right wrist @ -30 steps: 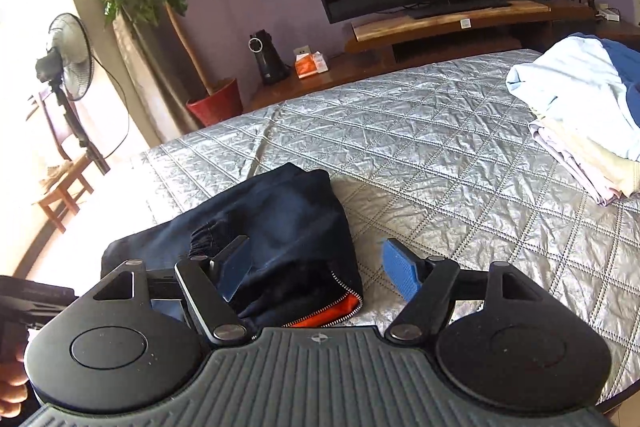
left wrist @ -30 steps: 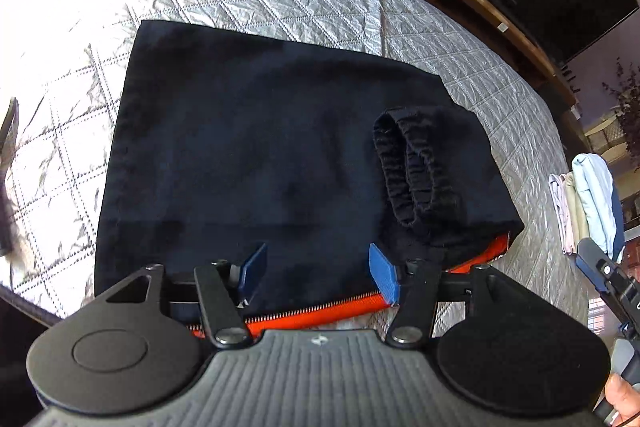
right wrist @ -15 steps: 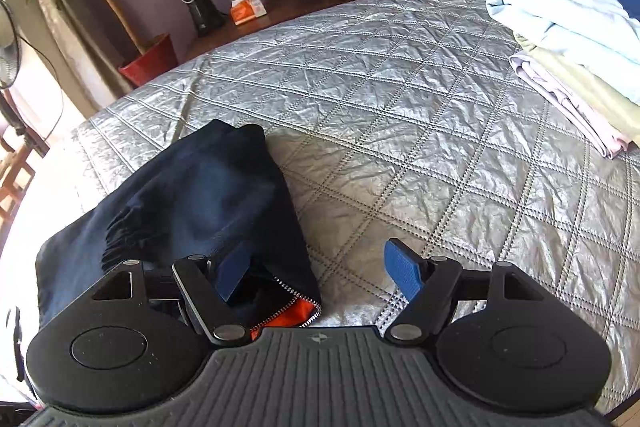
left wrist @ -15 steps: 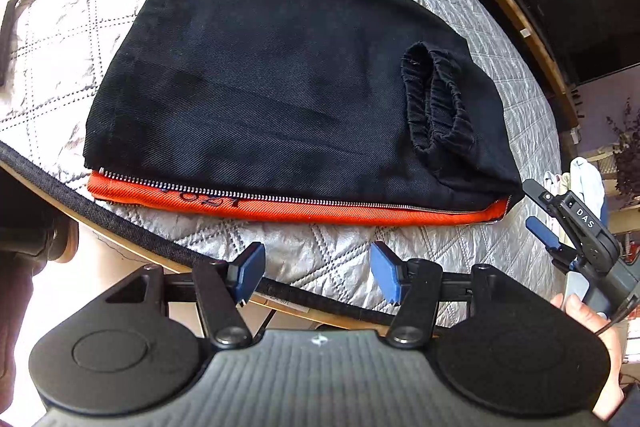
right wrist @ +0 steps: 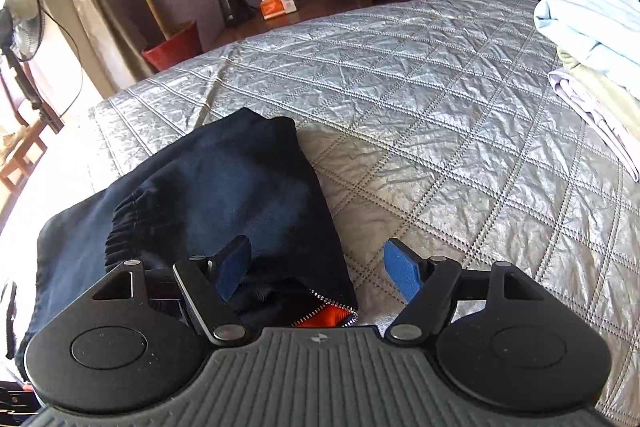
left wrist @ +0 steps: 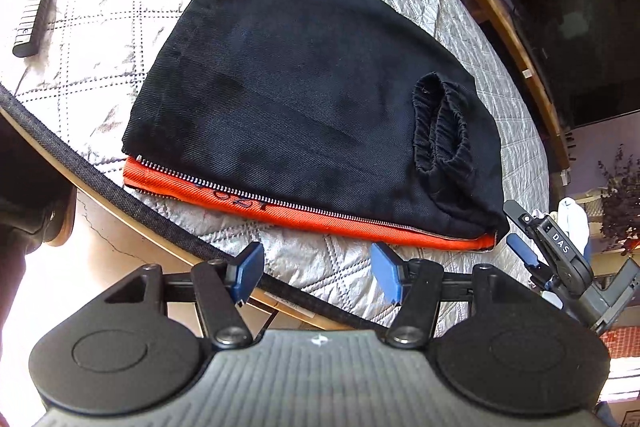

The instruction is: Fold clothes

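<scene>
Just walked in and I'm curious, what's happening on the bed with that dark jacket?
A person holding a claw in each hand is folding clothes on a quilted silver bedspread. A dark jacket with orange lining lies folded near the bed's edge. Both the left claw and the right claw are open and hold nothing; the right one hovers over the jacket's zipper corner. A stack of folded pale clothes sits further along the bed.

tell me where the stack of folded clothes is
In the right wrist view the folded stack sits at the far right of the quilt, well apart from the dark jacket at lower left.
</scene>
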